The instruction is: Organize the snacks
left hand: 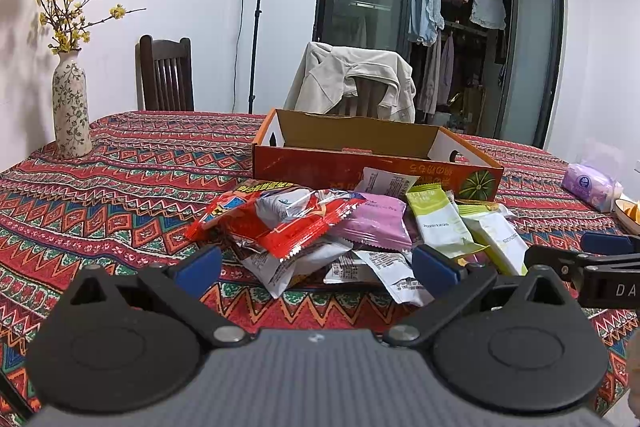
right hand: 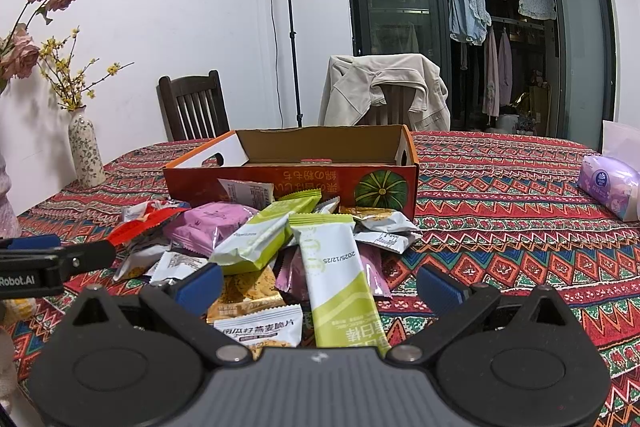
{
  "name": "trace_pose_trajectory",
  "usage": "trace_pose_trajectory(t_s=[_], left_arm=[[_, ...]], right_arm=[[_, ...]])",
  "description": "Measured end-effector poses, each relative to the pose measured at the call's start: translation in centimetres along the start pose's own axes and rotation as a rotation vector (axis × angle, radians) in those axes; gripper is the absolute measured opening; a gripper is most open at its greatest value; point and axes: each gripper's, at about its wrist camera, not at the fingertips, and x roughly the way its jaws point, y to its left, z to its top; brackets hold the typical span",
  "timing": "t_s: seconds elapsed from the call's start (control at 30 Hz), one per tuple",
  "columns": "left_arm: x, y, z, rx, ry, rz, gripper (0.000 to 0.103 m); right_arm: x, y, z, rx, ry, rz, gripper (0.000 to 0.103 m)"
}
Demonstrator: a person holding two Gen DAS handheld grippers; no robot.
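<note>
A heap of snack packets (left hand: 360, 231) lies on the patterned tablecloth in front of an open orange cardboard box (left hand: 360, 163) with a pumpkin picture. My left gripper (left hand: 316, 267) stands open just short of the heap, facing a red packet (left hand: 288, 227) and white ones. In the right wrist view the same heap (right hand: 256, 239) sits before the box (right hand: 296, 179). My right gripper (right hand: 320, 285) is open, its blue pads either side of a long green-and-white bar packet (right hand: 340, 283) and an oat crisp packet (right hand: 256, 323). Nothing is held.
A flowered vase (left hand: 71, 107) stands at the table's far left. A purple tissue pack (right hand: 608, 187) lies at the right. Two chairs stand behind the table, one draped with a beige jacket (left hand: 352, 79). A lamp stand (right hand: 292, 27) rises by the wall.
</note>
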Motion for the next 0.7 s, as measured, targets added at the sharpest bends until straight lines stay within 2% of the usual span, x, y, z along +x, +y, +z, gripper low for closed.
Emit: trace_pose_trajectory(t_s=[0.7], left_arm=[[0.04,0.56,-0.1,-0.027,-0.002,-0.015,0.103]], right_arm=[[0.0,0.03,0.13,-0.008,0.002,-0.007,0.103]])
